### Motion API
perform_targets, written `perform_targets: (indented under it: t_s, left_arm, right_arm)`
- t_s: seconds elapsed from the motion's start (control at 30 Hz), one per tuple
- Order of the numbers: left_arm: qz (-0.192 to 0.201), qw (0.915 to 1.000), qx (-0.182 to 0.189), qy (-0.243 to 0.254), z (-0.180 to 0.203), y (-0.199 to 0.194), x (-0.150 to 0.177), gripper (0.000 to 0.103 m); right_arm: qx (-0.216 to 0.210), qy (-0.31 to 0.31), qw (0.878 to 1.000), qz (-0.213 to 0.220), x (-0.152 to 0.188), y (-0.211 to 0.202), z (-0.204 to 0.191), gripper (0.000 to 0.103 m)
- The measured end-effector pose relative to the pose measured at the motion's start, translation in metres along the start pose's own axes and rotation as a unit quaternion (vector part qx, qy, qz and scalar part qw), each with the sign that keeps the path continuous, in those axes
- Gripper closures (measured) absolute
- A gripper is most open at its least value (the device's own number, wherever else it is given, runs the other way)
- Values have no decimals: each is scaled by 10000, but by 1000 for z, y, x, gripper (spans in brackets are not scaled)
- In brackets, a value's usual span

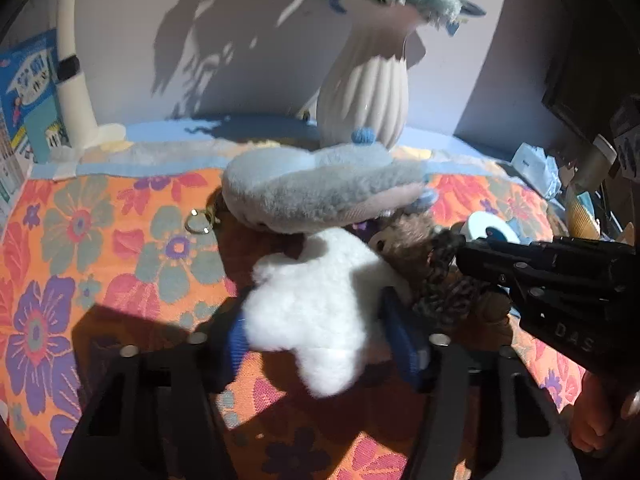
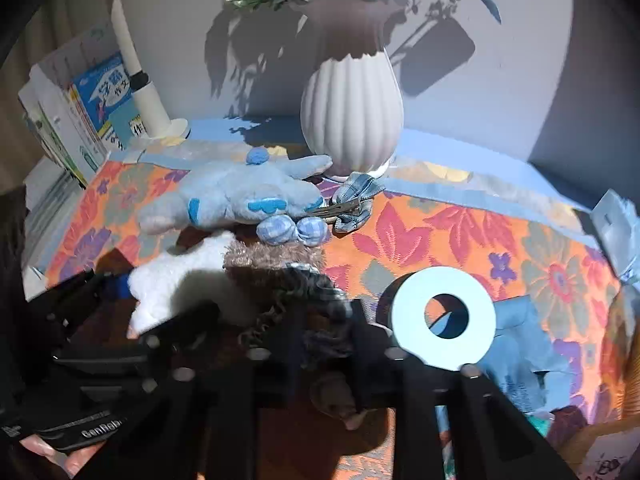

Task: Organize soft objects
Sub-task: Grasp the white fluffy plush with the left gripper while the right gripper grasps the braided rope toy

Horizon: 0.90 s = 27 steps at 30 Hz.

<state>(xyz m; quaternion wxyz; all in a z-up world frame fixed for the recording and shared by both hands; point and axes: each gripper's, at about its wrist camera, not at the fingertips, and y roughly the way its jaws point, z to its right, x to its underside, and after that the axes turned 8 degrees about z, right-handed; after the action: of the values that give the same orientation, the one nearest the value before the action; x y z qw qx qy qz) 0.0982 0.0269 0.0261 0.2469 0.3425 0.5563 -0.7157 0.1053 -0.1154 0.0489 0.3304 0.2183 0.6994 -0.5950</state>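
Left gripper (image 1: 316, 332): blue pads pressed into both sides of the white fluffy star plush (image 1: 316, 312), low centre.
Right gripper (image 2: 320, 320): closed on a curly dark scrunchie (image 2: 316, 292).
Beside: brown furry toy (image 1: 412, 236), pale ring (image 2: 442, 318).
Behind: grey-blue plush (image 1: 320, 192) on floral cloth (image 1: 100, 240).
Far: ribbed white vase (image 1: 364, 96), upper centre.

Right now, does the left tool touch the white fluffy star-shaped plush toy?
Touching. The left wrist view shows the left tool closed on the white fluffy star-shaped plush toy, with both blue pads pressing into its sides.
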Motion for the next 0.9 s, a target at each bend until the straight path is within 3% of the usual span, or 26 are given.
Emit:
perform_targets:
  t_s: [0.23, 0.37, 0.57, 0.77, 0.83, 0.9]
  left_arm:
    - [116, 9993, 128, -345, -9, -27, 7, 62]
    - [115, 9990, 210, -375, -6, -47, 17, 63]
    - [-93, 9993, 124, -335, 6, -73, 39, 63]
    - [-298, 9983, 435, -243, 29, -93, 58, 63]
    - [-301, 9984, 426, -203, 33, -95, 61, 60]
    - [-302, 9990, 267, -187, 32, -93, 63, 49]
  right_arm:
    - [-318, 394, 9975, 497, -3, -42, 20, 93]
    - [-526, 563, 9961, 422, 2, -56, 21, 93]
    - [-658, 736, 9950, 143, 39, -81, 17, 93]
    - [-738, 951, 9926, 150, 62, -117, 24, 93]
    - [-778, 988, 9920, 73, 62, -117, 25, 93]
    - [-661, 1034, 9924, -12, 63, -109, 26, 92]
